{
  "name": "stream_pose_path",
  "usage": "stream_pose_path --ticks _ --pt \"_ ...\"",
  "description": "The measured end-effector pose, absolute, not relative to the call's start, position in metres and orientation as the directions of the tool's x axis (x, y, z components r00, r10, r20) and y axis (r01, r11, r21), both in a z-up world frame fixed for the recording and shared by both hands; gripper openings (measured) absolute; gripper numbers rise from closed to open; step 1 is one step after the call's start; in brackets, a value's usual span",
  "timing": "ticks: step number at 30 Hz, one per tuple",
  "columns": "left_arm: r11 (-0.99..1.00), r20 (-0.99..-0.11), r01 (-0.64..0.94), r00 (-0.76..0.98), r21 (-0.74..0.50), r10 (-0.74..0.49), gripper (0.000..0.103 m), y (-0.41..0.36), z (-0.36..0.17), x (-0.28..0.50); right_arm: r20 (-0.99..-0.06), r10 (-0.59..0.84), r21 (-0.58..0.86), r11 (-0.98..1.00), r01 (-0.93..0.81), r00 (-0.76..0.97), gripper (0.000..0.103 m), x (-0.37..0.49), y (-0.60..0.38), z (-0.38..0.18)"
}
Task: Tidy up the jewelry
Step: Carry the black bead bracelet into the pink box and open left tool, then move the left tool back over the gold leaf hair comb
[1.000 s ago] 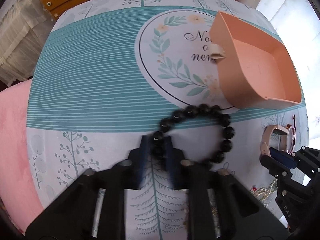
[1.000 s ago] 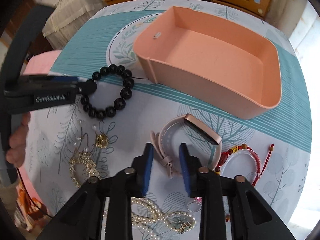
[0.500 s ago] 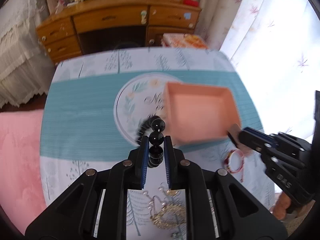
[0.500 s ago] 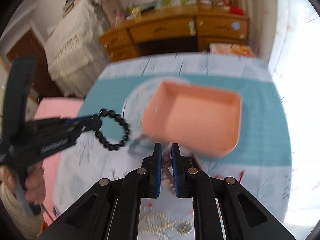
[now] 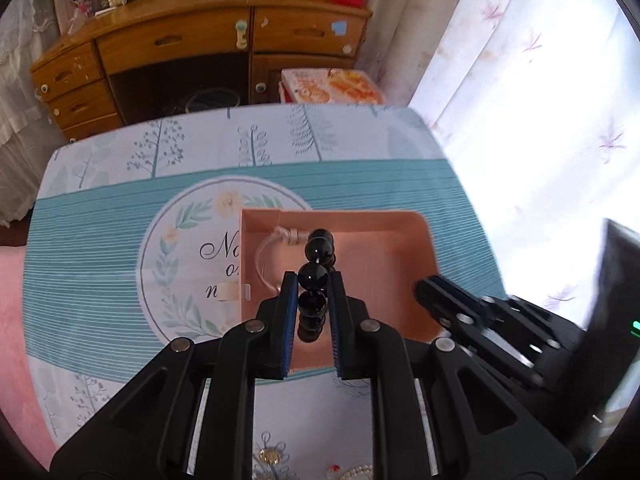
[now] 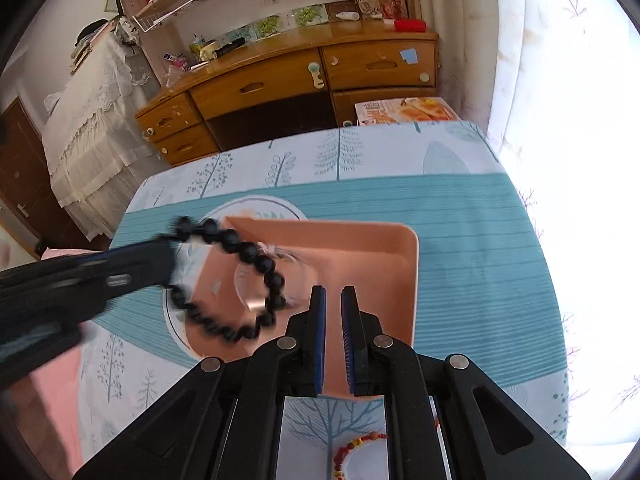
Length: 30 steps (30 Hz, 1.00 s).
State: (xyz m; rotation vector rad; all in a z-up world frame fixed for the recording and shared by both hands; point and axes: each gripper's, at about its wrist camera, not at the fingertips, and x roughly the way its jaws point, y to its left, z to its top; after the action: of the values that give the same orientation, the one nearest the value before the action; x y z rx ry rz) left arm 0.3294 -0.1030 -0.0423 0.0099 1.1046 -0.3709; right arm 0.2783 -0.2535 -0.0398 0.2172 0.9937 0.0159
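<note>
My left gripper is shut on a black bead bracelet, which hangs above the pink tray. The right wrist view shows that bracelet dangling as a loop from the left gripper over the tray's left part. A pale pink watch lies inside the tray near its left wall; it looks blurred in the right wrist view. My right gripper is shut with nothing between its fingers, over the tray's near side. From the left wrist, it shows at the tray's right edge.
The tray sits on a teal and white tablecloth. A red bead bracelet lies near the table's front edge, and gold jewelry and pearls lie below my left gripper. A wooden desk stands beyond the table, with curtains on the right.
Both grippers rose and moved over the tray. The left lifted the black bracelet off the cloth. The right closed on the watch and carried it; the watch now lies in the tray.
</note>
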Motion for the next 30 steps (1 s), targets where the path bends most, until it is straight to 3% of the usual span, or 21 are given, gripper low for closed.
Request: stream_pose_path --ticks 5,9,17,22,26,30 --pt "0.944 -0.923 0.309 0.318 -0.114 -0.216 0.015 -0.106 -0.085 0.337 -0.831 0.126 0.193 0.979 0.069 0.541 0.008 0.268 -0.261 -0.058" --pt "0.942 -0.946 0.31 0.248 -0.128 -0.21 0.034 -0.101 -0.1 0.335 -0.846 0.128 0.18 0.982 0.051 0.518 0.008 0.257 -0.264 -0.068" --pt "0.943 -0.887 0.325 0.414 -0.067 -0.206 0.034 -0.084 -0.064 0.296 -0.854 0.167 0.217 0.975 0.045 0.493 0.012 0.227 -0.264 -0.075" --pt "0.929 -0.857 0.363 0.454 -0.074 -0.246 0.034 -0.074 -0.042 0.266 -0.837 0.174 0.228 0.973 0.041 0.519 0.032 0.206 -0.26 -0.063" --pt "0.904 -0.829 0.393 0.439 -0.169 -0.346 0.034 -0.064 -0.029 0.244 -0.828 0.167 0.222 0.974 0.04 0.534 0.032 0.189 -0.257 -0.055" --pt "0.913 -0.825 0.387 0.468 -0.131 -0.317 0.034 -0.062 -0.019 0.221 -0.824 0.152 0.205 0.978 0.036 0.545 0.032 0.173 -0.255 -0.047"
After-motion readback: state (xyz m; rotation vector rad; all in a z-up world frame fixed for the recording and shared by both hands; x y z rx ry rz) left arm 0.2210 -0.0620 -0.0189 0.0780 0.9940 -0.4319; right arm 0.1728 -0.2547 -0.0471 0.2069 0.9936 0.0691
